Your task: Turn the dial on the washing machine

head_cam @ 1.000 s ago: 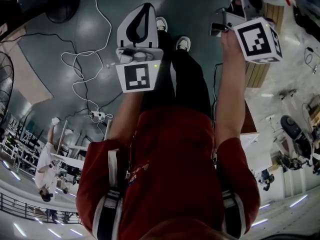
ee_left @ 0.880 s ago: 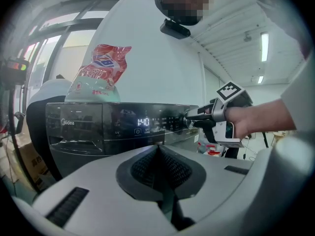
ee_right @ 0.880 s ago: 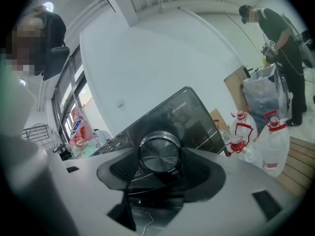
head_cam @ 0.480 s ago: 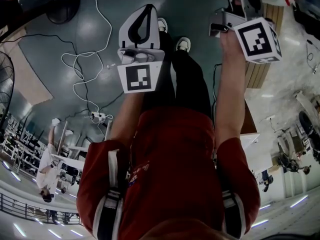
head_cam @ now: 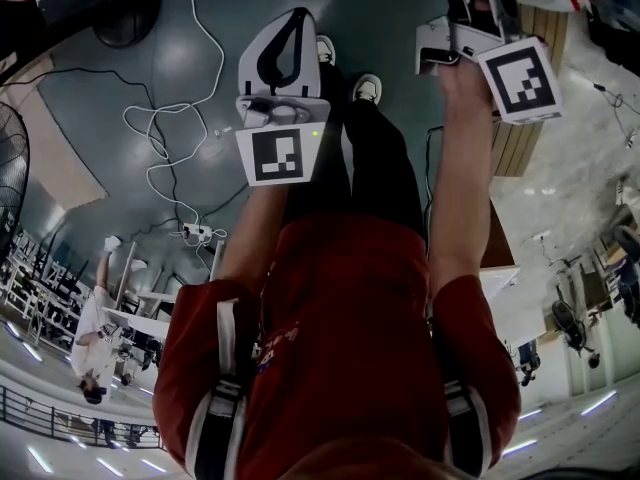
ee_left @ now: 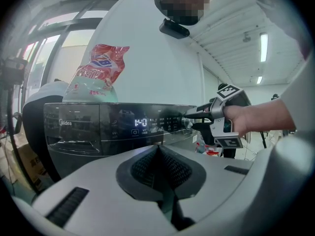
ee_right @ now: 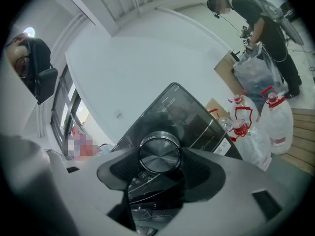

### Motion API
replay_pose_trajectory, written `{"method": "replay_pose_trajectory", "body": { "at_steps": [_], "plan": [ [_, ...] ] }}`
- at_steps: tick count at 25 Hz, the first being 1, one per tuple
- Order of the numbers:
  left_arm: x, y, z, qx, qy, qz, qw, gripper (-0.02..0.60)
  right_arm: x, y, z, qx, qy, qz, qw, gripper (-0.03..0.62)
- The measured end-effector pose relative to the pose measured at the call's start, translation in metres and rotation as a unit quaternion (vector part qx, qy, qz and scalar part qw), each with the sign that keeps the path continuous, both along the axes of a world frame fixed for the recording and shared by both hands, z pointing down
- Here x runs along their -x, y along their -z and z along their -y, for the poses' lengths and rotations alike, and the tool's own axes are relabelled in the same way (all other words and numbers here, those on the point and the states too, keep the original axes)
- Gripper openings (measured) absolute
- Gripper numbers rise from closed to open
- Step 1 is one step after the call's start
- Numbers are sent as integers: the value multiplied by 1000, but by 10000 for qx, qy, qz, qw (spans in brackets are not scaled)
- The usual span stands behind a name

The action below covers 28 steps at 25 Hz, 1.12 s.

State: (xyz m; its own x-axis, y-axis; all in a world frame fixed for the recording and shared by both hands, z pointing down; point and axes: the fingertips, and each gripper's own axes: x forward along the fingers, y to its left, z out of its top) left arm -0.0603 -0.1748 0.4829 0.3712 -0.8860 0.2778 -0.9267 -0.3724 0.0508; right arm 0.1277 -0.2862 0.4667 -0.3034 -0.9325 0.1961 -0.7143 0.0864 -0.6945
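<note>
The right hand-held gripper (ee_right: 160, 168) is clenched on the round brushed-silver metal dial (ee_right: 159, 153). The dial sits squarely between its two dark ribbed pads (ee_right: 123, 170), and each pad presses on one side of the rim. Directly behind the dial, the glossy black control panel (ee_right: 189, 114) of the dark washing machine (ee_left: 64, 146) runs away from the jaws. In the left gripper view this gripper reaches in from the right, its tips at the dial on the panel's right end, with the lit white display (ee_left: 140, 122) to the left of them. The left hand-held gripper (ee_left: 158, 154) is clenched on nothing, jaws together, held back from the panel and well apart from the dial. Beyond it, a red and pale-green plastic bag (ee_left: 98, 68) stands on top of the machine.
</note>
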Motion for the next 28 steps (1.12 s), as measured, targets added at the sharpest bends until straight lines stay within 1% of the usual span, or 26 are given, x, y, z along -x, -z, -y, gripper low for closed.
{"method": "replay_pose_trajectory", "body": {
  "at_steps": [2, 4, 8, 11, 24, 26, 28],
  "plan": [
    [-1, -1, 0, -9, -11, 5, 10000, 9, -1, -3, 0, 65, -39, 248, 9997, 273],
    [-1, -2, 1, -25, -24, 3, 10000, 9, -2, -8, 0, 157, -131, 721, 9972, 273],
    [0, -5, 0, -17, -36, -15, 10000, 9, 1, -15, 0, 279, -292, 1712, 9844, 273],
    [2, -7, 0, -12, -43, -9, 10000, 9, 2, -17, -1, 309, -348, 2144, 9756, 273],
    [1, -11, 0, -6, -43, 3, 10000, 9, -1, -23, 0, 325, -387, 2227, 9736, 273],
    [3, -11, 0, -15, -50, 6, 10000, 9, 2, -22, -1, 329, -396, 2303, 9718, 273],
    [4, -10, 0, -12, -54, 2, 10000, 9, 3, -22, -1, 321, -410, 2505, 9667, 273]
  ]
}}
